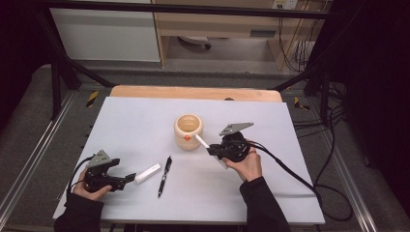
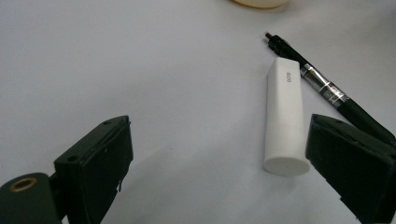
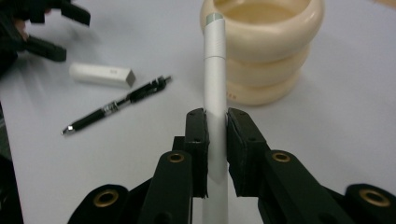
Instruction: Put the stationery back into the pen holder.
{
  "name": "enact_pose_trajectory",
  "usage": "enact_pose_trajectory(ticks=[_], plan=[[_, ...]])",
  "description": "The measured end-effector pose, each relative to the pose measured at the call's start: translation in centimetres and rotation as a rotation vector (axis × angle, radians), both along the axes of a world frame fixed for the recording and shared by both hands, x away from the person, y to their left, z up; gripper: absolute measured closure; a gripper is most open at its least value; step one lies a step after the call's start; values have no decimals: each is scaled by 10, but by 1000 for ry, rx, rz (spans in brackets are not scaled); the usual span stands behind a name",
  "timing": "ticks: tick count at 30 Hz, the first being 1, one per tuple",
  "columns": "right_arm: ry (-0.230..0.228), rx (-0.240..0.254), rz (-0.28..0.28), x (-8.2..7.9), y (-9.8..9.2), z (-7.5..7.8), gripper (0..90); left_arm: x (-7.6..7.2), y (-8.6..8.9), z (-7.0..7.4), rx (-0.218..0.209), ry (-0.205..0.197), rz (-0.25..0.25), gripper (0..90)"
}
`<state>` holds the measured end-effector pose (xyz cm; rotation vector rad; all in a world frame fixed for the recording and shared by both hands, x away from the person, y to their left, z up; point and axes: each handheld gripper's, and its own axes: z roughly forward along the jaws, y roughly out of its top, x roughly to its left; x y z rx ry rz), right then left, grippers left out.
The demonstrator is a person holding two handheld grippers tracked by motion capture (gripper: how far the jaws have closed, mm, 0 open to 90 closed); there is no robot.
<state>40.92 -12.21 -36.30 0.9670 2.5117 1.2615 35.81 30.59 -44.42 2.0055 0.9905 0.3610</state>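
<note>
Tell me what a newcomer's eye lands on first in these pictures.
First, the right gripper, shut on a white pen that points toward the cream ringed pot at the middle of the white table. Next, the left gripper, open, with a white block just inside one jaw and a black pen beside it.

Black two-jaw left gripper (image 1: 129,178) and right gripper (image 1: 211,151) wearing grey three-cornered plates, brass-ringed screw holes, trailing black cables, dark sleeves (image 1: 77,215)
</note>
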Motion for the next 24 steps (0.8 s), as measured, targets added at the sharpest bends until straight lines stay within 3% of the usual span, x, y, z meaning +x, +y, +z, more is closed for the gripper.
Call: enact_pose_trajectory(ticks=[2, 4, 5, 10, 15, 24], plan=[[-45, 66, -40, -1, -3, 7, 793, 0, 0, 0, 0, 0, 0, 75], [-62, 85, -50, -1, -4, 9, 793, 0, 0, 0, 0, 0, 0, 74], [-83, 125, -68, -1, -5, 12, 793, 0, 0, 0, 0, 0, 0, 74], [-123, 193, -95, 1, -5, 15, 793, 0, 0, 0, 0, 1, 0, 74], [-202, 293, -145, 5, 2, 22, 793, 0, 0, 0, -1, 2, 0, 75], [-283, 381, -216, 21, 23, 30, 793, 0, 0, 0, -3, 0, 0, 75]])
